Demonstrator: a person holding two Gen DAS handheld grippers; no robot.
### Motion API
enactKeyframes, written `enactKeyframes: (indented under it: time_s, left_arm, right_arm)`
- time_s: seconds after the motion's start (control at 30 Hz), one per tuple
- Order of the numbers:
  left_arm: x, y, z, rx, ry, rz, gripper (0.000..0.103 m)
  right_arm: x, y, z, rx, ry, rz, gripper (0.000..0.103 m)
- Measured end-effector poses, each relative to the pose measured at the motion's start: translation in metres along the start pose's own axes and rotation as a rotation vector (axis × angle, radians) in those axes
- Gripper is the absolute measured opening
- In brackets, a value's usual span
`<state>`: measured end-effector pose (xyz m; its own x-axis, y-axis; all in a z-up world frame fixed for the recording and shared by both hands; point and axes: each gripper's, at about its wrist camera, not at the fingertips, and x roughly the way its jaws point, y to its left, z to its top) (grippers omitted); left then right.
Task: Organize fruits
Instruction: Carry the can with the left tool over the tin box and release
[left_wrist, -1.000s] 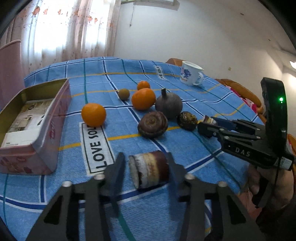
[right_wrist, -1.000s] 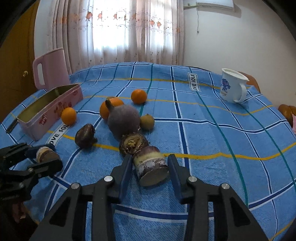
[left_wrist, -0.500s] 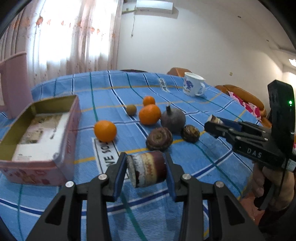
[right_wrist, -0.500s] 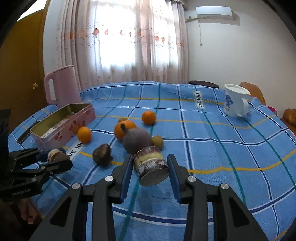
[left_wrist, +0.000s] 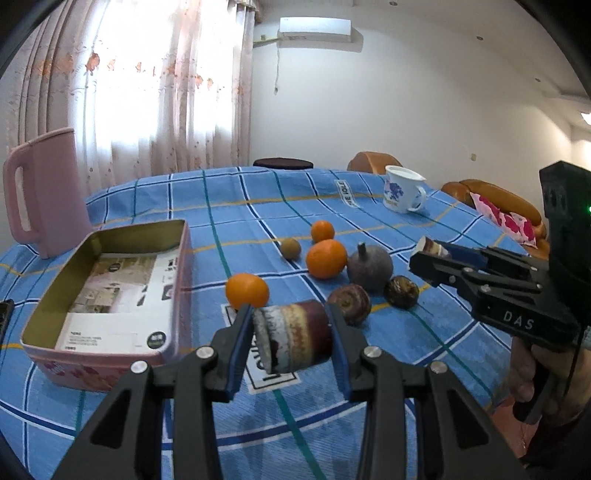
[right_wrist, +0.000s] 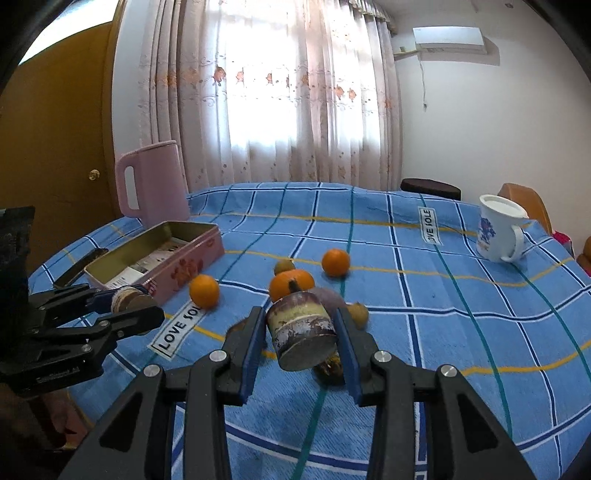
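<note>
My left gripper (left_wrist: 291, 338) is shut on a brown-and-cream sugarcane piece (left_wrist: 293, 339), held above the tablecloth near the open pink tin (left_wrist: 110, 291). My right gripper (right_wrist: 301, 338) is shut on a second sugarcane piece (right_wrist: 301, 334), lifted over the fruit group. Three oranges (left_wrist: 327, 258) (left_wrist: 246, 291) (left_wrist: 322, 231), a grey round fruit with a stem (left_wrist: 369, 266), two dark brown fruits (left_wrist: 349, 304) (left_wrist: 400, 292) and a small brown fruit (left_wrist: 290, 248) lie on the cloth. The right gripper shows in the left wrist view (left_wrist: 430, 254), the left one in the right wrist view (right_wrist: 129, 306).
A pink jug (left_wrist: 44, 192) stands behind the tin. A white mug with blue flowers (left_wrist: 400, 194) stands at the far right of the blue checked table (left_wrist: 221, 206). Chairs (left_wrist: 373, 162) sit beyond the far edge. The tin holds a printed card (left_wrist: 122, 295).
Both grippers have closed on their sugarcane pieces and lifted them off the cloth. Both views have risen and tilted up, and the left has swung toward the tin.
</note>
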<state>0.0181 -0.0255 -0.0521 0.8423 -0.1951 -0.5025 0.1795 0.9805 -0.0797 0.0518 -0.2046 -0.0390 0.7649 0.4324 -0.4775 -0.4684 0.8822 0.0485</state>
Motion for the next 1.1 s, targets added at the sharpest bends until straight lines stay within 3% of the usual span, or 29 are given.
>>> enactKeyframes:
  time_s: [0.33,0.73,1.1]
  left_arm:
    - [-0.003,0.015,0.01,-0.005,-0.026,0.045,0.041]
    - [-0.01,0.063,0.03,-0.043,-0.053,0.142,0.04]
    - [-0.005,0.107,0.035,-0.071,-0.029,0.221,0.04]
  right_arm:
    - [0.006,0.017,0.019,-0.042,-0.02,0.059,0.04]
    - [0.028,0.057,0.06,-0.139,-0.037,0.16,0.04]
    - [0.061,0.094,0.089,-0.178,-0.026,0.254,0.04]
